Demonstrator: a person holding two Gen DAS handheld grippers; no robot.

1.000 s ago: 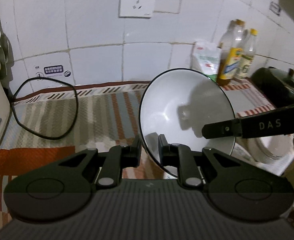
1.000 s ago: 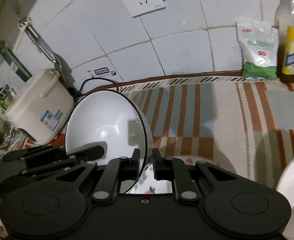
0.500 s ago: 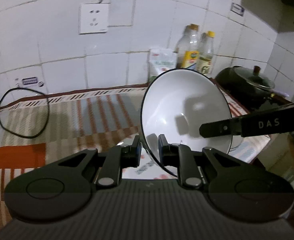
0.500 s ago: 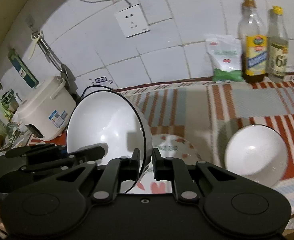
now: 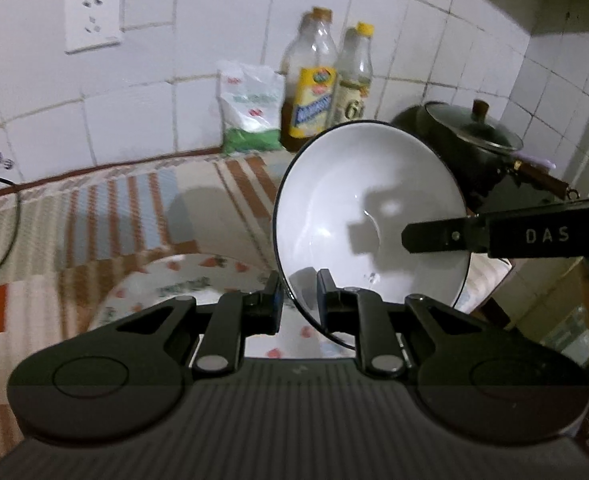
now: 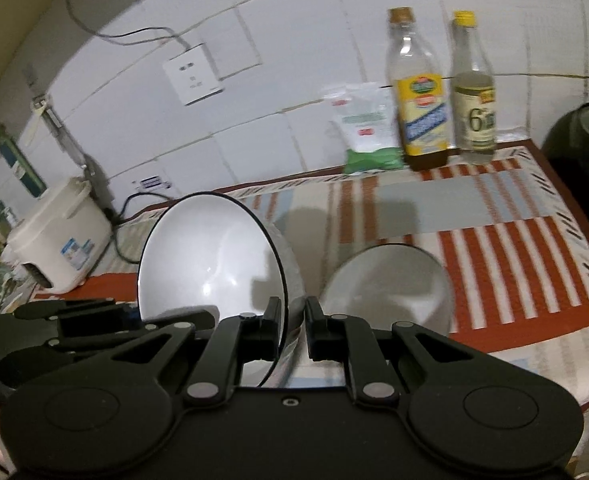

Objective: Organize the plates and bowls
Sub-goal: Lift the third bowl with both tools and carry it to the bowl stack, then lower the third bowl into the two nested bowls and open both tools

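Above the striped cloth (image 6: 494, 200), the black-rimmed bowl (image 5: 370, 216) is hanging tilted on edge over the strawberry plate (image 5: 174, 284), left of a second bowl (image 6: 390, 284), both the left gripper (image 5: 297, 294) and right gripper (image 6: 292, 320) pinching its rim narrowly.

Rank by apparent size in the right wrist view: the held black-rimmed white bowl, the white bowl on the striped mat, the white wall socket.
1. Held black-rimmed white bowl, though nearness to the camera inflates it.
2. White bowl on the striped mat, possibly the same real size.
3. White wall socket.
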